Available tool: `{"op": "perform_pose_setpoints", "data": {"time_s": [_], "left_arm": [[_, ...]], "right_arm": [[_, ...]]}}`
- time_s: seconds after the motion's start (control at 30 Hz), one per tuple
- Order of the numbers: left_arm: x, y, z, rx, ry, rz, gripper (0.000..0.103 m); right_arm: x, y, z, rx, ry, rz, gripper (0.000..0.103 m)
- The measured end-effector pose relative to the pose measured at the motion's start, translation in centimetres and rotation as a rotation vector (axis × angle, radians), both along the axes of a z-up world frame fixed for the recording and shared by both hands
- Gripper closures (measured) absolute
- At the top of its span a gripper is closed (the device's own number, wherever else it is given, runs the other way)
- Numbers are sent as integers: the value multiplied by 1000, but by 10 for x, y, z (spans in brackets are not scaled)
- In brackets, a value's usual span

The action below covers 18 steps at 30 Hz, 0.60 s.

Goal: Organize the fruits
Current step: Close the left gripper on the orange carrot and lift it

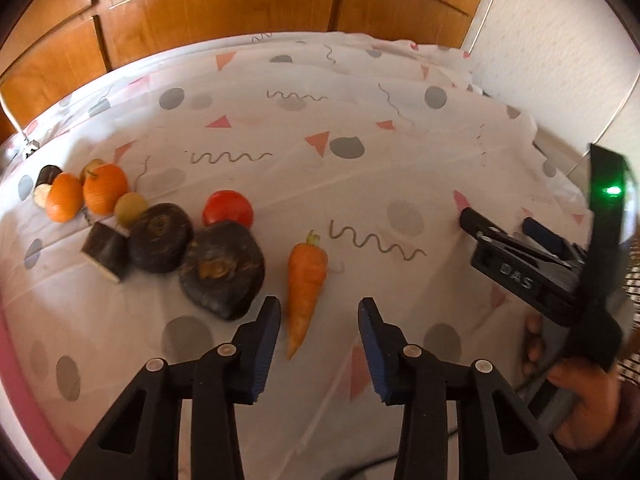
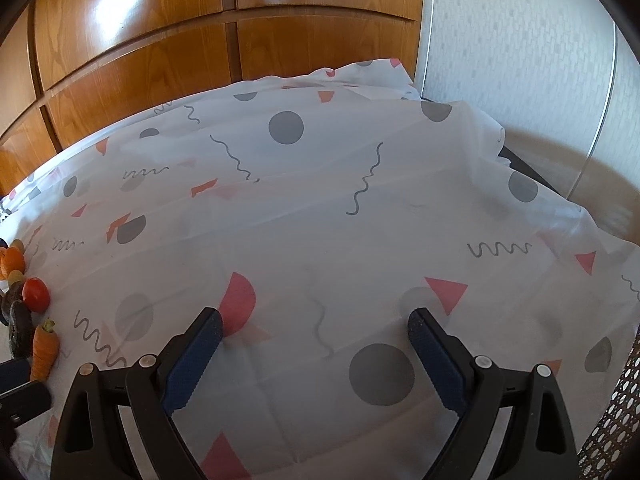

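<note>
Blue-padded fingers of the left gripper [image 1: 320, 312] stand partly apart over the patterned cloth [image 1: 400, 168], the carrot's [image 1: 305, 286] thin end lying between them, untouched by either pad. Beside the carrot sit two dark round vegetables [image 1: 222, 270], a red tomato [image 1: 228, 209], a dark cut piece [image 1: 106, 254], then two oranges [image 1: 105, 188] and small greenish fruits [image 1: 131, 208] farther left. Off to the right, a hand [image 1: 588, 396] holds the right gripper [image 2: 316, 330], its jaws spread wide and empty above bare cloth.
</note>
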<state>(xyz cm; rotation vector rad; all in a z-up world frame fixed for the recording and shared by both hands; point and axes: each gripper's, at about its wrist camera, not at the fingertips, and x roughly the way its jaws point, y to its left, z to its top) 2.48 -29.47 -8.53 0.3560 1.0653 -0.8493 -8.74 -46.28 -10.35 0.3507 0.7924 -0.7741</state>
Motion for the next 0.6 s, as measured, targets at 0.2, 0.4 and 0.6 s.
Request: {"op": "perform_pose_setpoints", "data": {"time_s": [0.2, 0.4, 0.6], "left_arm": [[-3, -16, -7, 5, -85, -5, 62], [-2, -18, -12, -11, -101, -10, 61], [-1, -6, -10, -26, -113, 17, 82]], "right_arm": [[-1, 0, -1, 1, -10, 4, 5], [1, 0, -1, -5, -1, 4, 5], [1, -1, -1, -4, 1, 3, 4]]}}
